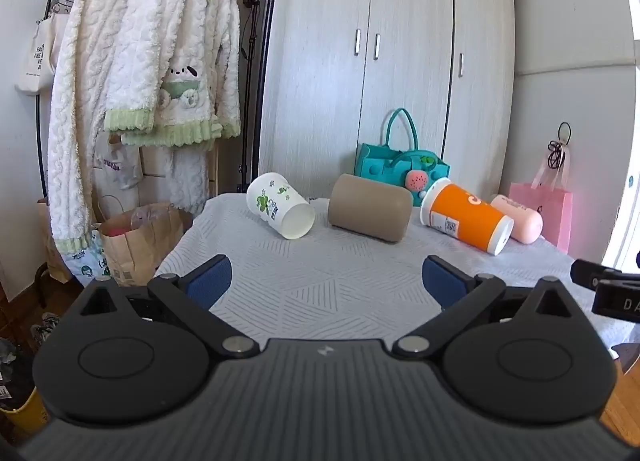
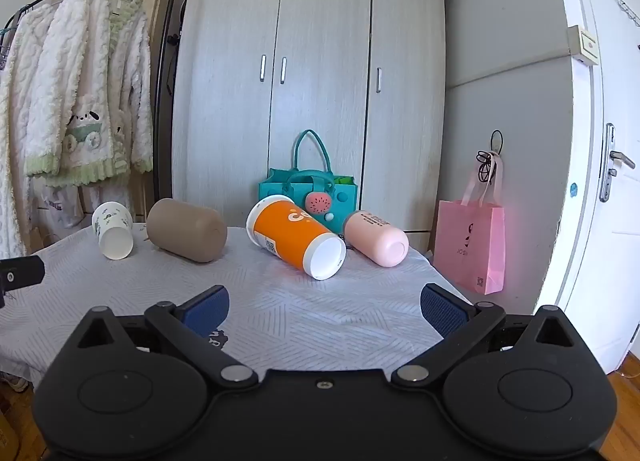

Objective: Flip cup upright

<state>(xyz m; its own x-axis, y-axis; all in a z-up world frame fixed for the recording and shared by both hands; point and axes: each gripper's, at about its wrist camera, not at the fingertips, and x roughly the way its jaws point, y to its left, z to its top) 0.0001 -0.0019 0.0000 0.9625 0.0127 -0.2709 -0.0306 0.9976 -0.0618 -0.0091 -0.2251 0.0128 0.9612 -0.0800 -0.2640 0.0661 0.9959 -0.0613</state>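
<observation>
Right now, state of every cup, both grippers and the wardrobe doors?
white paper cup with green print: on its side
tan cylindrical cup: on its side
orange cup with white ends: on its side
pink cup: on its side
left gripper: open, empty
right gripper: open, empty
grey wardrobe doors: closed
teal felt bag: upright

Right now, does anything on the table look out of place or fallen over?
Yes. All four containers lie on their sides: the white cup, the brown cup, the orange cup and the pink bottle. No spill shows.
</observation>
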